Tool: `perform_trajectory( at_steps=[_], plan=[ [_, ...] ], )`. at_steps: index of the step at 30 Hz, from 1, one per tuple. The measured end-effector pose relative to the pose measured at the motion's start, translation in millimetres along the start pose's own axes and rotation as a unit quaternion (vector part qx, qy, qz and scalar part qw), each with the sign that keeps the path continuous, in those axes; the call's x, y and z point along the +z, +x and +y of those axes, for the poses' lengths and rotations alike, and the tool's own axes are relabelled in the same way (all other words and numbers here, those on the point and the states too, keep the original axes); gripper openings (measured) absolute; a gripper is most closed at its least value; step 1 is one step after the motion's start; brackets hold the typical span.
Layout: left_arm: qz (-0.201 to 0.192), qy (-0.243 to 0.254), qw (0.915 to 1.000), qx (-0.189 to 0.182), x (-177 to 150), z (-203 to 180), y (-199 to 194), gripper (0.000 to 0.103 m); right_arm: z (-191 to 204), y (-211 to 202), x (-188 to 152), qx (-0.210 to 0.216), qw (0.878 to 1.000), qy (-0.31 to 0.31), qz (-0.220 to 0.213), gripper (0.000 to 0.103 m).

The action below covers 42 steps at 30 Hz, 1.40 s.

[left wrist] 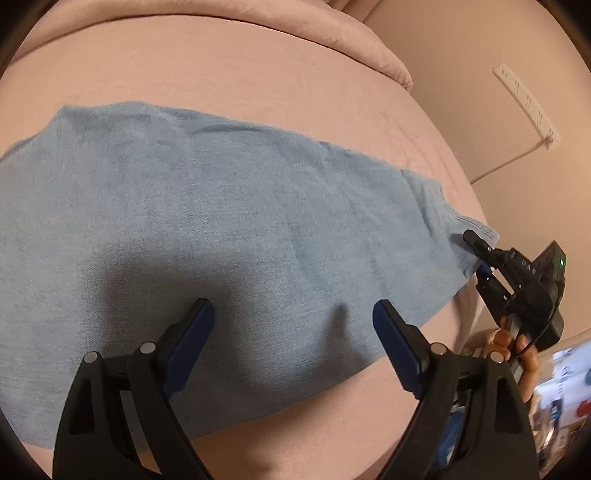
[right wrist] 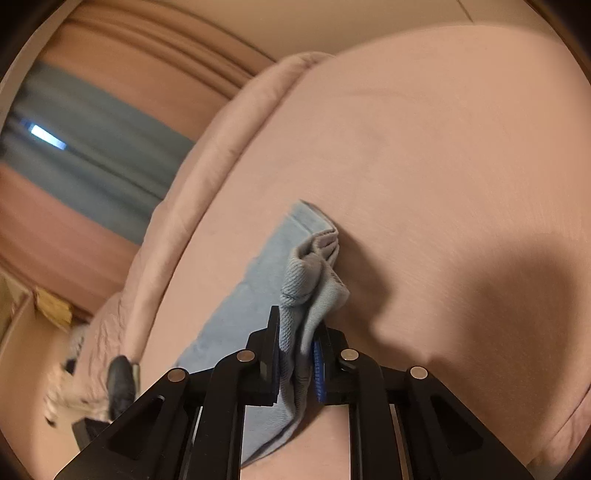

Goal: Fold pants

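Note:
Light blue denim pants [left wrist: 207, 206] lie flat across a pink bed [left wrist: 258, 85]. My left gripper [left wrist: 293, 314] is open and hovers just above the near part of the fabric, holding nothing. My right gripper [left wrist: 480, 258] shows at the right end of the pants, shut on the hem edge. In the right wrist view my right gripper [right wrist: 297, 354] pinches bunched layers of the pants' hem [right wrist: 314, 280] between its jaws, lifted slightly off the bed [right wrist: 443, 166].
A pink duvet roll [left wrist: 351, 33] lies along the far side of the bed. A white power strip [left wrist: 524, 103] sits on the floor at right. Cluttered items [left wrist: 565, 387] lie at the lower right. Curtains [right wrist: 92, 155] hang beyond the bed.

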<state>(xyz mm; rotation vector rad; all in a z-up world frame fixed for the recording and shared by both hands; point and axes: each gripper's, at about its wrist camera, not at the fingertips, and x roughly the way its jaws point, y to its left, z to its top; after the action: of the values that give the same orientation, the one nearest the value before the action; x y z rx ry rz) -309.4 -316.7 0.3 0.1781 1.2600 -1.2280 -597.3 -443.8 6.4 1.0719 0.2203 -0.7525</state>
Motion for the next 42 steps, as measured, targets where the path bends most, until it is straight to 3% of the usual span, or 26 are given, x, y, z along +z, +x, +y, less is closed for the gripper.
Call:
perform_trajectory(
  at_steps=[7,9,15,21,23,25,27,32,36,39,40,42],
  plan=[
    [-0.007,-0.066,0.9966,-0.049,9.8,15.1,-11.9,0.088,69.9,-16.4,-12.1,0.014,0.989,-0.147,-0.016,0.016],
    [-0.015,-0.077,0.9935,-0.082,14.7,13.4,-18.3,0.088,91.3,-13.4,-24.1,0.021,0.982,-0.19,-0.008,0.017],
    [-0.038,-0.115,0.9727,-0.198,34.4,1.3,-27.2,0.089,137.7,10.9,-73.2,0.042,0.955,-0.292,0.034,0.017],
    [-0.021,-0.171,0.9573,-0.232,40.5,21.6,-8.1,0.09,164.1,32.1,-122.5,0.071,0.925,-0.363,0.083,0.017],
    [-0.027,-0.188,0.9558,-0.224,39.4,34.7,-9.8,0.076,169.4,39.1,-136.1,0.074,0.916,-0.382,0.097,0.017],
    [-0.035,-0.184,0.9603,-0.206,40.2,47.6,-15.5,0.037,172.3,44.3,-148.1,0.074,0.91,-0.392,0.112,0.017],
    [-0.042,-0.189,0.9635,-0.185,37.5,57.5,-21.1,0.021,177.9,49.7,-155.2,0.077,0.906,-0.399,0.117,0.017],
    [-0.096,-0.174,0.9707,-0.135,27.6,74.5,-54.6,0.02,192.1,53.8,-172.6,0.108,0.89,-0.419,0.14,0.017],
    [-0.102,-0.156,0.9796,-0.074,27.7,81.6,-57.1,0.02,201.2,59.3,-187.6,0.117,0.873,-0.446,0.159,0.017],
    [-0.098,-0.15,0.9836,-0.022,23.5,92.1,-58.6,0.021,199.9,69.7,-195.2,0.104,0.871,-0.446,0.179,0.018],
    [-0.097,-0.152,0.9836,-0.001,22.7,95.5,-58.9,0.023,195.6,74.0,-195.2,0.102,0.871,-0.441,0.192,0.021],
    [-0.098,-0.164,0.9815,0.008,21.5,105.9,-62.7,0.024,189.3,82.1,-192.2,0.111,0.873,-0.415,0.232,0.038]
  ],
)
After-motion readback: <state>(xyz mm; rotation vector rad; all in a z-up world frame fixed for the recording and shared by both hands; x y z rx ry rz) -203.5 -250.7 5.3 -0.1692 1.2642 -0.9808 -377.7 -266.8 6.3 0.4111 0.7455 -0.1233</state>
